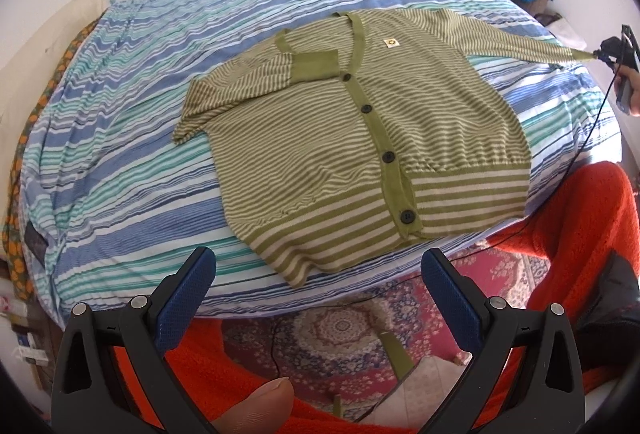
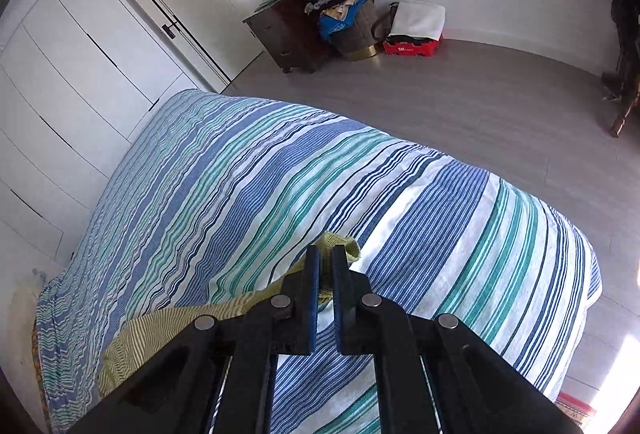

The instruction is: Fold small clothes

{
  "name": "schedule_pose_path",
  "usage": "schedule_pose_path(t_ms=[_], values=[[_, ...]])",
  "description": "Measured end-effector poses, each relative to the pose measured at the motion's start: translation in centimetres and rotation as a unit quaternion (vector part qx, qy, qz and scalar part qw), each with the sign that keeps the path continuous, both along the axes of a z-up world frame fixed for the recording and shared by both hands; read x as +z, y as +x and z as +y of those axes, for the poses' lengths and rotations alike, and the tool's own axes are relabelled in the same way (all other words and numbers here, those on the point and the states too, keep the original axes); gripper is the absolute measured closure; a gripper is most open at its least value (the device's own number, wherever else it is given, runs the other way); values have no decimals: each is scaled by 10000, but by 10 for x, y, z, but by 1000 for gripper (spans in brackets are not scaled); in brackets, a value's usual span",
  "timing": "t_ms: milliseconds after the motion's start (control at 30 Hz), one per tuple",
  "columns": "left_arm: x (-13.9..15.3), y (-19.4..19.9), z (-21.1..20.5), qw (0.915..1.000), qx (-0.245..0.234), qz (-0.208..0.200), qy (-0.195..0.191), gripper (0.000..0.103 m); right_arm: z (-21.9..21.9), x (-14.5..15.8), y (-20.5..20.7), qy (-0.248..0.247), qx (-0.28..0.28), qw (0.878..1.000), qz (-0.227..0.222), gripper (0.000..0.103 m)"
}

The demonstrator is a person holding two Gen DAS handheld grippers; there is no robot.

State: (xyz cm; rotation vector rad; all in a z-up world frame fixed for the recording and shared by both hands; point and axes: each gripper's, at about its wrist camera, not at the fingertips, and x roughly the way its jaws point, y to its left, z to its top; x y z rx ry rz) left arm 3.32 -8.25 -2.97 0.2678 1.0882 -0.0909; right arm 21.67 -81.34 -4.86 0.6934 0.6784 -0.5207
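Spread flat on a bed [image 1: 120, 170] dressed in a blue, teal and white striped sheet, a knit cardigan [image 1: 360, 138] in olive and cream stripes lies front-up, its solid green placket set with dark round buttons [image 1: 387, 157] and a small square patch near the neckline. One sleeve is folded across the chest, its plain ribbed cuff [image 1: 316, 68] resting beside the placket; the other sleeve [image 1: 520, 42] is stretched taut toward the bed's far side. The right gripper [image 2: 325, 266] is clenched on that sleeve's cuff [image 2: 340, 246], soft knit bunched between its black fingers. The left gripper [image 1: 320, 294] hangs over the bed's near edge, blue-padded fingers [image 1: 182, 298] spread wide and holding nothing, above a patterned red rug [image 1: 360, 330].
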Motion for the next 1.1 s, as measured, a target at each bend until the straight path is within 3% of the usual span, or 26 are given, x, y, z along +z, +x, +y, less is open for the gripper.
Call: schedule_pose_path(t_ms=[133, 200, 267, 333, 367, 400, 533, 600, 667, 733, 767, 800, 867, 933, 1033, 1100], values=[[-3, 4, -3, 10000, 50, 69, -47, 1, 3, -20, -6, -101, 461, 9972, 582, 100], [-5, 7, -7, 9999, 19, 116, 8, 1, 10, -44, -13, 69, 798, 9928, 891, 98], [-7, 8, -11, 9998, -61, 147, 76, 1, 12, -59, -22, 299, 985, 9906, 897, 91], [-7, 9, -17, 9997, -137, 156, 153, 1, 9, -63, -30, 471, 1072, 9903, 747, 57], [-7, 10, -20, 9996, -159, 160, 188, 1, 4, -62, -33, 543, 1069, 9909, 612, 28], [-7, 11, -22, 9995, -169, 169, 211, 1, -1, -59, -35, 577, 1027, 9921, 422, 23], [-7, 15, -33, 9993, -183, 203, 257, 1, -29, -53, -17, 824, 988, 9916, 158, 30], [-7, 16, -38, 9991, -206, 203, 310, 1, -40, -66, 5, 1150, 1122, 9857, 514, 49], [-7, 16, -42, 9989, -222, 209, 347, 1, -41, -79, 25, 1300, 1324, 9779, 961, 54], [-10, 19, -44, 9988, -215, 265, 340, 1, -35, -83, 42, 1145, 1596, 9726, 1245, 56], [-12, 21, -45, 9988, -208, 314, 327, 1, -32, -83, 47, 1039, 1700, 9711, 1316, 67], [-14, 23, -46, 9986, -204, 367, 321, 1, -29, -83, 53, 993, 1804, 9687, 1388, 99], [-15, 25, -48, 9984, -206, 397, 348, 1, -19, -76, 63, 835, 2062, 9627, 1538, 98], [-15, 26, -51, 9983, -238, 364, 379, 1, -7, -47, 71, -17, 2221, 9626, 1553, 98], [-17, 28, -55, 9981, -288, 384, 387, 1, -10, 0, 76, -995, 1915, 9692, 1191, 98], [-18, 29, -58, 9980, -315, 378, 400, 1, -19, 9, 82, -1131, 1750, 9718, 1100, 98]])
